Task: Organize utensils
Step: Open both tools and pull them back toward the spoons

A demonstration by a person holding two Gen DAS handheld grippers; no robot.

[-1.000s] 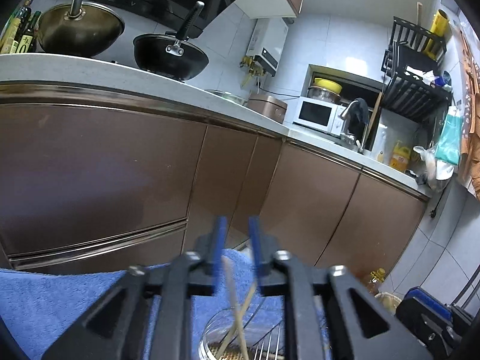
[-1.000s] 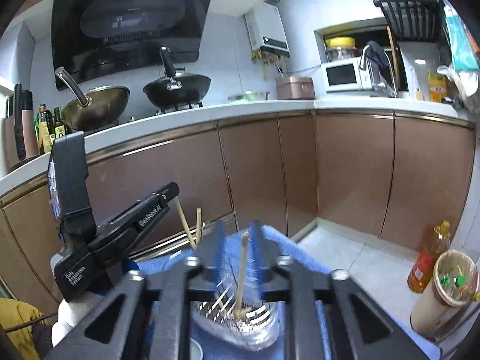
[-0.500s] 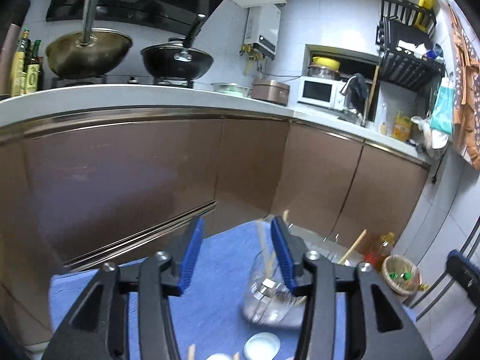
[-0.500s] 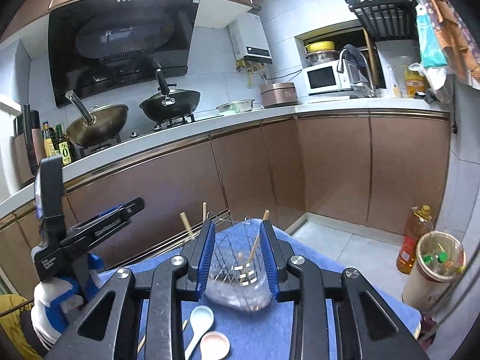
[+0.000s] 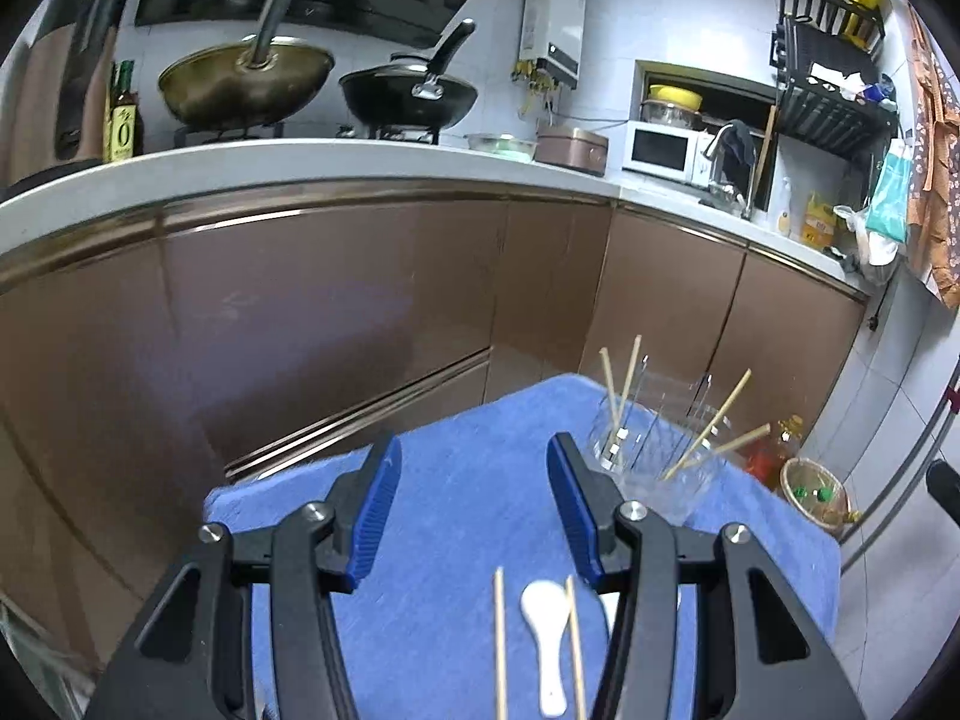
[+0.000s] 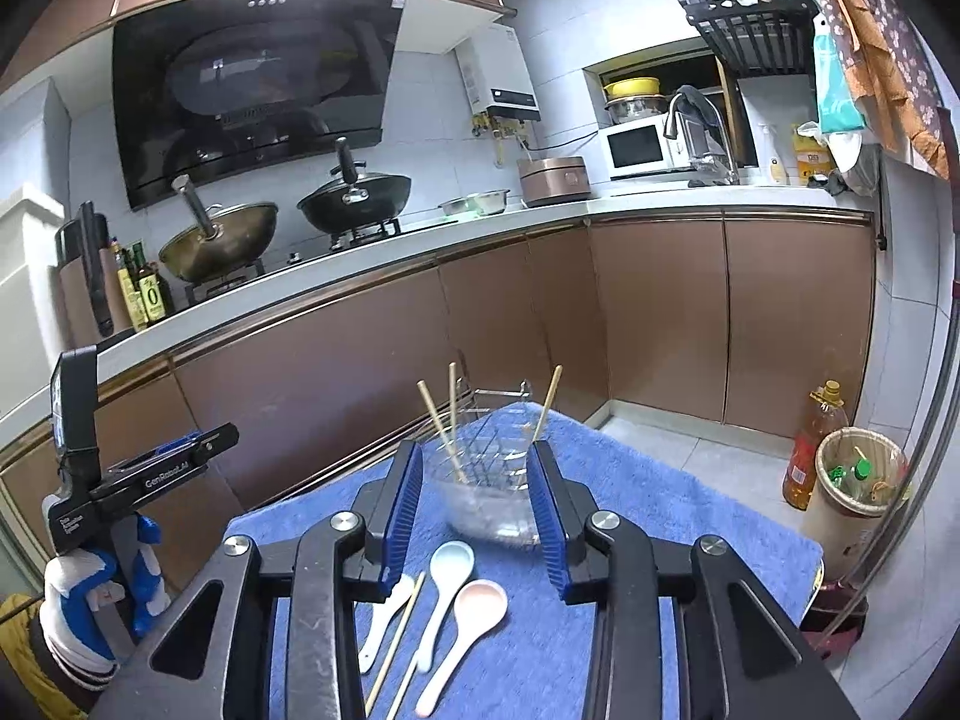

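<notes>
From my left wrist, the left claw point(image 5: 474, 498) stands apart, nothing between its pads, above the blue towel point(image 5: 468, 480) covering the bench. The glass holder point(image 5: 660, 456) sits beyond the right pad (near the towel's far right corner) with four chopsticks point(image 5: 615, 390) leaning in it. Close in lie two loose sticks point(image 5: 499, 642) either side of a white spoon point(image 5: 547, 618).

From my right wrist, the right claw point(image 6: 477, 504) has just been opening; its pads frame the holder point(image 6: 486, 492), though I see no contact. Three spoons point(image 6: 447, 588) and loose sticks point(image 6: 399, 630) lie on the towel point(image 6: 648, 498) just beneath. The left claw point(image 6: 174, 462) hangs at the left.
</notes>
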